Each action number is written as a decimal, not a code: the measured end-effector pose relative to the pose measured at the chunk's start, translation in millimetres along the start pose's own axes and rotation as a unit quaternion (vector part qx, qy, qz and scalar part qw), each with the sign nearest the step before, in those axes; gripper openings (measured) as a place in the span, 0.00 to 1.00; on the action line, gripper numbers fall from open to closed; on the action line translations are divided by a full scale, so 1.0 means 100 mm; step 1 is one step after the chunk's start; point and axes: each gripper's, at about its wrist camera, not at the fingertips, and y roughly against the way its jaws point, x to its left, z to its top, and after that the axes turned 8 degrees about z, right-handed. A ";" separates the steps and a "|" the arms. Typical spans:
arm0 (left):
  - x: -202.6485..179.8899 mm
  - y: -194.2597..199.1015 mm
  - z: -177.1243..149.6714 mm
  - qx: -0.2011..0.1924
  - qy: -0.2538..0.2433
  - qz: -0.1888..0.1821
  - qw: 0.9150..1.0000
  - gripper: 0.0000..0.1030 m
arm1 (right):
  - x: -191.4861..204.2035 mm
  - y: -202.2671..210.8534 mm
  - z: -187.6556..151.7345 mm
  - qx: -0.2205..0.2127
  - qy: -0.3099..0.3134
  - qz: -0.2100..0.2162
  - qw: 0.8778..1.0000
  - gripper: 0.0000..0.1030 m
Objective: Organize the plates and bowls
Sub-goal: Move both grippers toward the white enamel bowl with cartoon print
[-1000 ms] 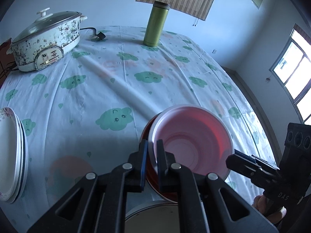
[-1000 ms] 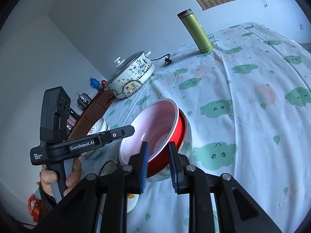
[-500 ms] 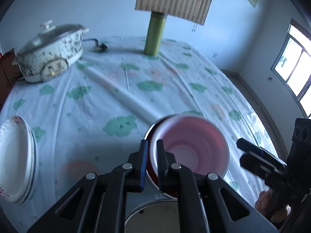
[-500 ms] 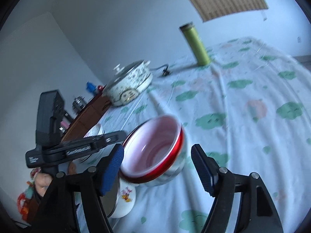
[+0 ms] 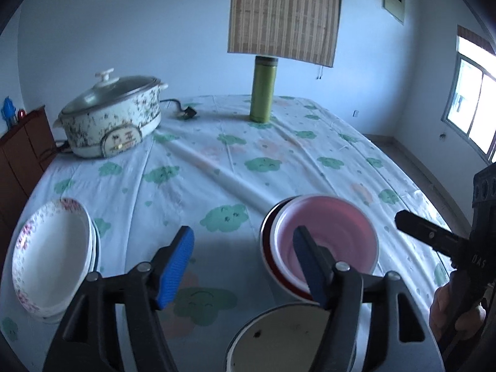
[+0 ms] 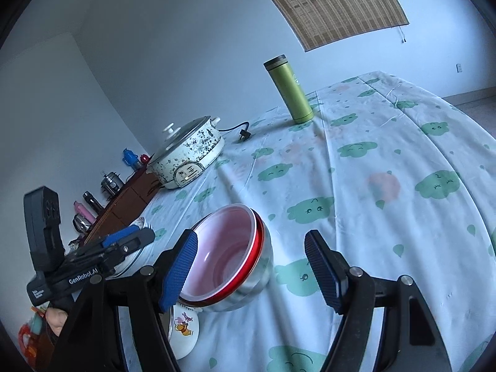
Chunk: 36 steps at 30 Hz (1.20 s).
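The round bowl (image 6: 231,255) – pink inside, red rim – sits free on the bench (image 6: 387,167); the right claw (image 6: 251,271) is released, the left claw (image 5: 245,263) is opening.

Red bowl w/ pink inside (image 5: 322,241) sat nested in another bowl, lower right of left view. Stack of white plates (image 5: 49,257) w/ floral rims lay tilted, lower left.

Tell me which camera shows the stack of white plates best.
The left wrist view. The stack of white plates sits whole at its left edge, with the red-patterned rim and the layered plates beneath visible. In the right wrist view only a sliver of a plate rim peeks out behind the left tool, so the stack cannot be judged.
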 end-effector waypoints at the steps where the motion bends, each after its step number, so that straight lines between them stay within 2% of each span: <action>1: 0.02 -0.01 -0.02 0.001 0.003 0.001 1.000 0.65 | 0.00 0.00 0.00 0.000 0.000 0.000 1.000 0.71; 11: 0.14 0.04 -0.17 0.004 0.018 0.009 1.000 0.66 | 0.08 0.05 -0.02 -0.018 0.023 -0.021 0.999 0.71; 14: 0.18 0.09 -0.22 0.005 0.021 0.000 1.000 0.76 | 0.12 0.08 -0.04 -0.030 0.038 -0.030 0.998 0.71; 16: 0.23 0.11 -0.28 0.005 0.027 -0.013 1.000 0.86 | 0.17 0.13 -0.06 -0.039 0.051 -0.035 0.997 0.71; 17: 0.27 0.11 -0.31 0.008 0.033 -0.018 0.999 0.88 | 0.18 0.15 -0.07 -0.042 0.054 -0.036 0.997 0.71; 22: 0.40 0.06 -0.36 0.025 0.047 -0.016 0.998 0.88 | 0.25 0.26 -0.17 -0.053 0.061 -0.045 0.996 0.71; 27: 0.43 0.10 -0.40 0.024 0.043 -0.027 0.998 0.88 | 0.33 0.41 -0.34 -0.061 0.049 -0.049 0.996 0.71; 30: 0.42 0.11 -0.42 0.027 0.035 -0.027 0.999 0.88 | 0.35 0.47 -0.43 -0.072 0.051 -0.072 0.994 0.71; 32: 0.42 0.11 -0.43 0.030 0.029 -0.024 0.999 0.88 | 0.36 0.44 -0.48 -0.058 0.057 -0.094 0.992 0.47; 33: 0.41 0.11 -0.45 0.031 0.025 -0.021 0.999 0.88 | 0.35 0.41 -0.50 -0.043 0.051 -0.092 0.993 0.30; 36: 0.41 0.10 -0.47 0.037 0.017 -0.024 0.999 0.88 | 0.29 0.34 -0.58 -0.009 0.005 -0.040 0.999 0.29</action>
